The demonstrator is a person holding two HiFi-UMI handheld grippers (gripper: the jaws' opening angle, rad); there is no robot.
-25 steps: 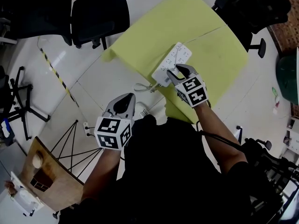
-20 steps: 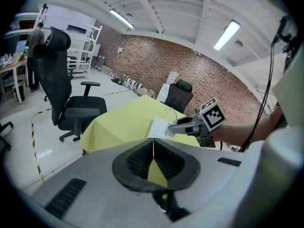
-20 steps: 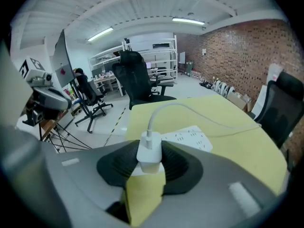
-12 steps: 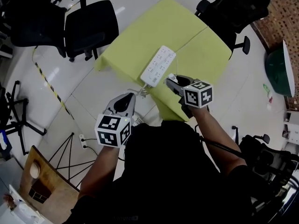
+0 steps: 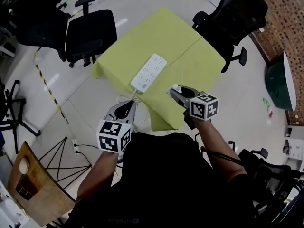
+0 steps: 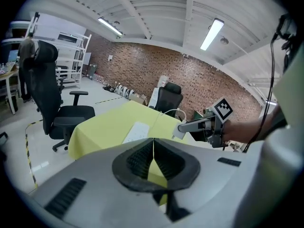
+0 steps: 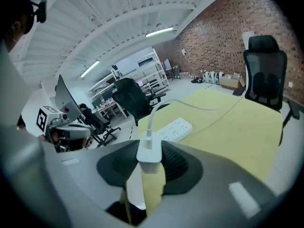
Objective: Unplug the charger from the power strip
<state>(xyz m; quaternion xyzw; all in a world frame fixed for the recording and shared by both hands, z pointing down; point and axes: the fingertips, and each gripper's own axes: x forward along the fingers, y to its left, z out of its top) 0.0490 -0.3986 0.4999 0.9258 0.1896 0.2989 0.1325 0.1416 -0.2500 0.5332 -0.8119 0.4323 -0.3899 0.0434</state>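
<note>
Two things are parted: on the yellow table the power strip lies near-left to far-right, left of and beyond the right gripper, whose jaws are clamped on the unplugged charger. The left gripper, jaws together with nothing between, is held nearer the strip's near end, off the table edge.

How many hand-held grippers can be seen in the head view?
2. The left hand-held gripper, shut and empty, is by the yellow table's near edge; the right hand-held gripper, right of it, grips the white charger.
</note>
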